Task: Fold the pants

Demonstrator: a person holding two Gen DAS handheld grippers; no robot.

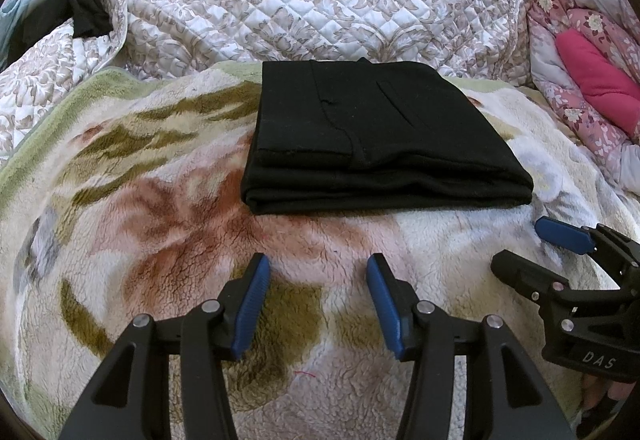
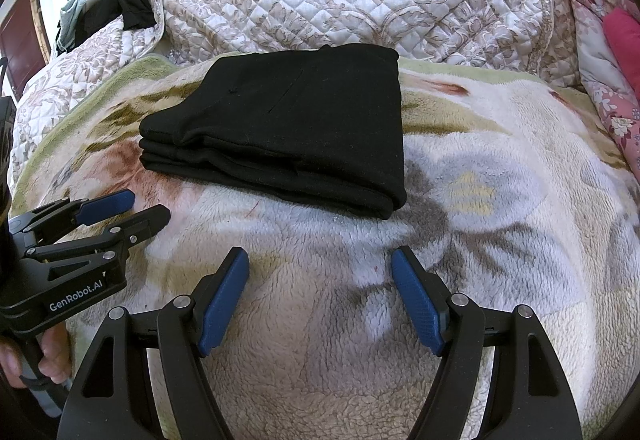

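The black pants (image 1: 380,136) are lying folded on the fleece blanket (image 1: 160,220) ahead of me. I am holding my left gripper (image 1: 318,268) and right gripper (image 2: 320,260) released, grasping nothing, short of them.

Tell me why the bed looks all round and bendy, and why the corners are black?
Left wrist view: the fisheye lens bulges the fleece blanket into a dome and leaves dark corners; the black pants stay sharp in soft daylight. Right wrist view: same bulge and dark corners, with the pants so dark that the folds barely show.
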